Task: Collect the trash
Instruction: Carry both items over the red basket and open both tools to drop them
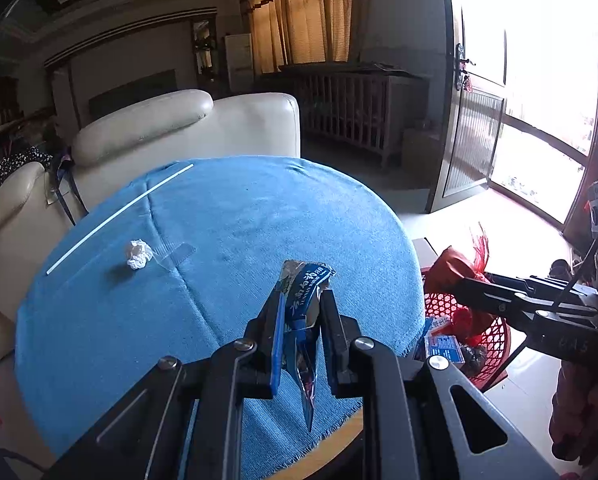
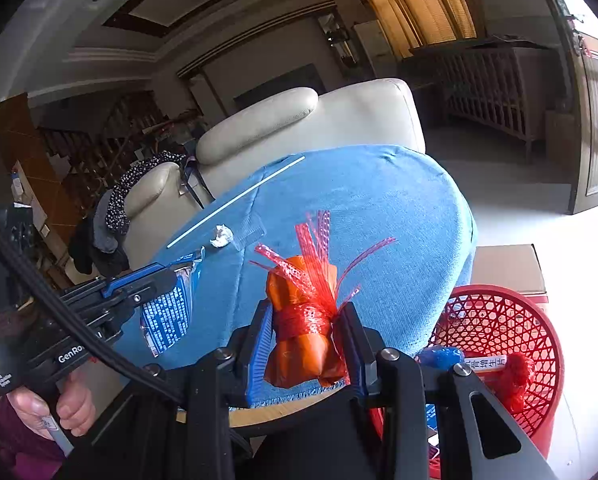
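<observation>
My left gripper (image 1: 302, 300) is shut on a blue and silver snack wrapper (image 1: 308, 278), held above the blue cloth of the round table (image 1: 259, 216). In the right wrist view the same wrapper (image 2: 167, 316) hangs from the left gripper (image 2: 171, 276). My right gripper (image 2: 307, 312) is shut on an orange bundle tied with red netting (image 2: 299, 352), near the table's edge. A crumpled white paper ball (image 1: 138, 254) lies on the cloth beside a clear plastic strip (image 1: 175, 254) and a long white stick (image 1: 119, 216).
A red mesh basket (image 2: 511, 308) stands on the floor at the table's right, with several bits of trash inside. A cardboard box (image 2: 507, 268) sits behind it. A cream sofa (image 1: 187, 128) backs the table. A person's hand (image 2: 59, 404) grips the left handle.
</observation>
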Available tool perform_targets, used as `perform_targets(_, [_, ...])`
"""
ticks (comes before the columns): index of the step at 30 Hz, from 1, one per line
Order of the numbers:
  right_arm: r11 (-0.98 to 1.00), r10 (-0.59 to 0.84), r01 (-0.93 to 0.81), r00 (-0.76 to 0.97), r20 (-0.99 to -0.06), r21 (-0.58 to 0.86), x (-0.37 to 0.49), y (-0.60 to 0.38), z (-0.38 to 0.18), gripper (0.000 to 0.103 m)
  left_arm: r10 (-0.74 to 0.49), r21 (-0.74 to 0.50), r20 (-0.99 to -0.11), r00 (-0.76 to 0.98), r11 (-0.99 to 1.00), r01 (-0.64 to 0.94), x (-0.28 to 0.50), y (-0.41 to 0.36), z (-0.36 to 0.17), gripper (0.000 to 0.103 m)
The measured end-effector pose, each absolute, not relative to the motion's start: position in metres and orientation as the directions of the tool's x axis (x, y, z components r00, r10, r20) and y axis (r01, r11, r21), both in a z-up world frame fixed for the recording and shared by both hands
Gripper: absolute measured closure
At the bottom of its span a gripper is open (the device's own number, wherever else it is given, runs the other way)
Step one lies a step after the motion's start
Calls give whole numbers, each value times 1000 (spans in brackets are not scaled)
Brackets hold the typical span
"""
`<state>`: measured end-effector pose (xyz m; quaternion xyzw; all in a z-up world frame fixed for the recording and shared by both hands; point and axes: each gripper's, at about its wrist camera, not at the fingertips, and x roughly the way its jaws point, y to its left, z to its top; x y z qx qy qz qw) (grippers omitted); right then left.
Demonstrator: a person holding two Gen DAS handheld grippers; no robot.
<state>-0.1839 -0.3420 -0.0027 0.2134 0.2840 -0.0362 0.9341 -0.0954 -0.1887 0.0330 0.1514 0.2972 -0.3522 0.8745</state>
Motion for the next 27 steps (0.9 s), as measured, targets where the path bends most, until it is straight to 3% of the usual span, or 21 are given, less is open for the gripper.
perform_targets(27, [878, 54, 228, 827, -560, 422, -189, -357, -16, 67, -534, 76, -693, 485, 614, 785, -119, -212, 5, 84])
